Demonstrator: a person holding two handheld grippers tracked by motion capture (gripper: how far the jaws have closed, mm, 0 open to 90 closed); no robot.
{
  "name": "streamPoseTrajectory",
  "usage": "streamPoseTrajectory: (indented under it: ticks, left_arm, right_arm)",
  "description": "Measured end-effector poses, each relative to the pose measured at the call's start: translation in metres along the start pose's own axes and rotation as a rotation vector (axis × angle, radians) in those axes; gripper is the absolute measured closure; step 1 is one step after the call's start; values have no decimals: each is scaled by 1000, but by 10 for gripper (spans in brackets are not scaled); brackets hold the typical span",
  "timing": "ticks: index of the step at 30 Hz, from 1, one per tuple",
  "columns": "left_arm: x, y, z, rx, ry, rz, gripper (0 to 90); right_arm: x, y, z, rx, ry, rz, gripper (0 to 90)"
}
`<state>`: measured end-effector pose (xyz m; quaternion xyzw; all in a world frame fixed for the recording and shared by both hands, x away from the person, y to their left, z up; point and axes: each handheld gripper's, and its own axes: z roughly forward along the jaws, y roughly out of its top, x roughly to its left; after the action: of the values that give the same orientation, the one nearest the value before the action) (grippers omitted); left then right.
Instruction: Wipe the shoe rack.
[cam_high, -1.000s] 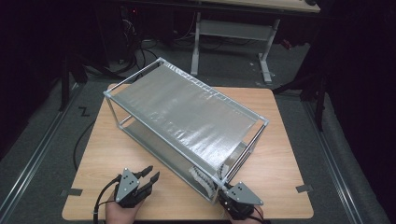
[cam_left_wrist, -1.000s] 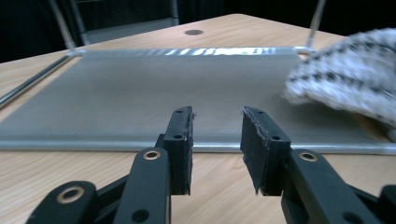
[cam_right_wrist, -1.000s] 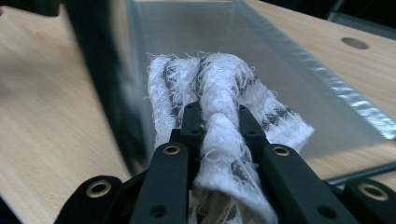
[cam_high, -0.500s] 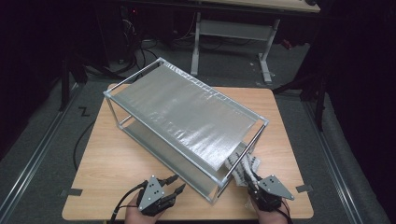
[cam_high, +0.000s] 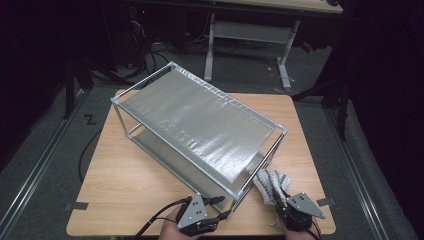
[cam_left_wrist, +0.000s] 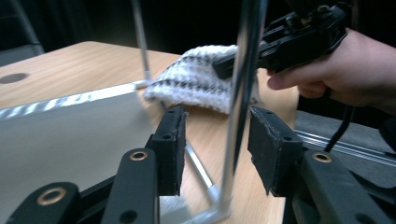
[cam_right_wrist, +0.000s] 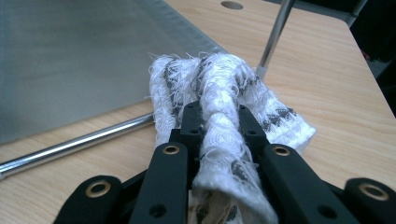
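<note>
A metal two-shelf rack (cam_high: 200, 125) stands slantwise on the wooden table (cam_high: 125, 190). My left gripper (cam_high: 220, 210) is at the rack's near corner. In the left gripper view its jaws (cam_left_wrist: 215, 140) stand open around the corner post (cam_left_wrist: 240, 84), pads clear of it; they have just been opening. My right gripper (cam_high: 280, 197) is shut on a white-and-black knitted cloth (cam_high: 270, 180), which lies on the table by the rack's right end. The right gripper view shows the cloth (cam_right_wrist: 219, 79) bunched between the right gripper's (cam_right_wrist: 215, 116) pads, beside the lower shelf (cam_right_wrist: 70, 56).
The rack's low rail (cam_right_wrist: 84, 140) runs across the table just left of the cloth. Bare tabletop lies to the left of the rack and along its far right side. A desk frame (cam_high: 245, 35) and cables stand on the dark floor beyond the table.
My left gripper has slid right along the table's front edge to the rack's near corner post. My right gripper has moved right with the cloth, out past the rack's end.
</note>
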<state>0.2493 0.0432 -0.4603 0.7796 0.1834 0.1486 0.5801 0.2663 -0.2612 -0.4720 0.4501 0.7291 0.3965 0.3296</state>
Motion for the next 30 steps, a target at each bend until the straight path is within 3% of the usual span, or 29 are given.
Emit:
streamPoseTrajectory:
  ticks: [5,6,8,9,13,16,17,18,21,25,28,30]
  left_arm:
    - [-4,4,12,-7,-20,22,577]
    - [-5,4,13,-7,-20,24,652]
    - [-7,4,13,-6,-13,43,705]
    - [-7,3,12,-8,-8,46,801]
    - [-10,0,3,-10,15,35,807]
    - [-12,-3,-8,-3,36,35,807]
    - [-13,-4,-11,-4,40,32,807]
    - [-13,-5,-14,-2,43,29,807]
    - [-16,-8,-25,0,61,24,806]
    - [-18,-11,-36,3,93,29,805]
    - [-18,-13,-44,11,119,40,803]
    - [-17,-14,-48,14,130,42,802]
  right_arm:
    - [0,-1,-1,1,3,-3,776]
    - [2,1,0,-5,12,-15,776]
    - [4,2,1,-9,19,-19,775]
    - [8,8,6,-17,36,-44,776]
    - [15,18,16,-34,53,-75,776]
    - [19,27,31,-44,61,-101,776]
    - [19,32,44,-49,59,-111,777]
    - [19,32,44,-49,59,-111,777]
    - [20,38,65,-21,74,-122,777]
    - [24,35,96,105,126,-132,779]
    - [28,32,106,169,146,-151,786]
    - [29,31,107,178,155,-145,789]
